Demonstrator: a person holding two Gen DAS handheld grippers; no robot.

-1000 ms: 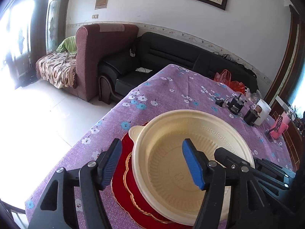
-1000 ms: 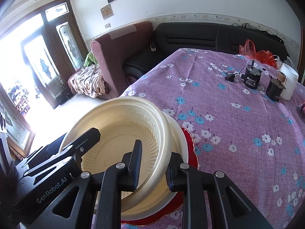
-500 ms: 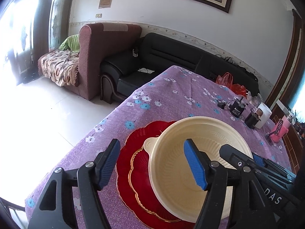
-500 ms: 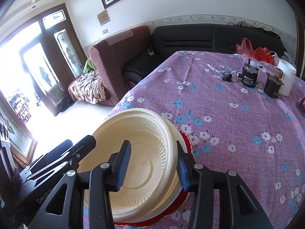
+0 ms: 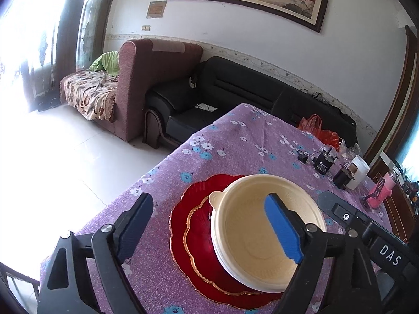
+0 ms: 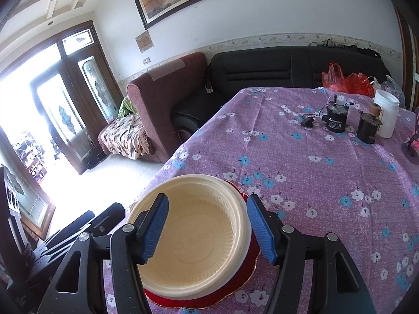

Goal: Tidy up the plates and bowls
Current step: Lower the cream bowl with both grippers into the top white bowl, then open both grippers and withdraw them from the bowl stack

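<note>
The cream plastic bowls (image 5: pixel 264 238) sit nested in a stack on the small red scalloped plate with a gold rim (image 5: pixel 199 238), which lies on the larger red plate (image 5: pixel 180 214). All rest at the near end of the surface covered with purple flowered cloth (image 6: pixel 314 172). The left tongs (image 5: pixel 209 231) are opening wide and hold nothing; their right pad seems above the bowl, not touching. The right tongs (image 6: pixel 208 227) are also opening, empty, with the bowl rim between the pads.
</note>
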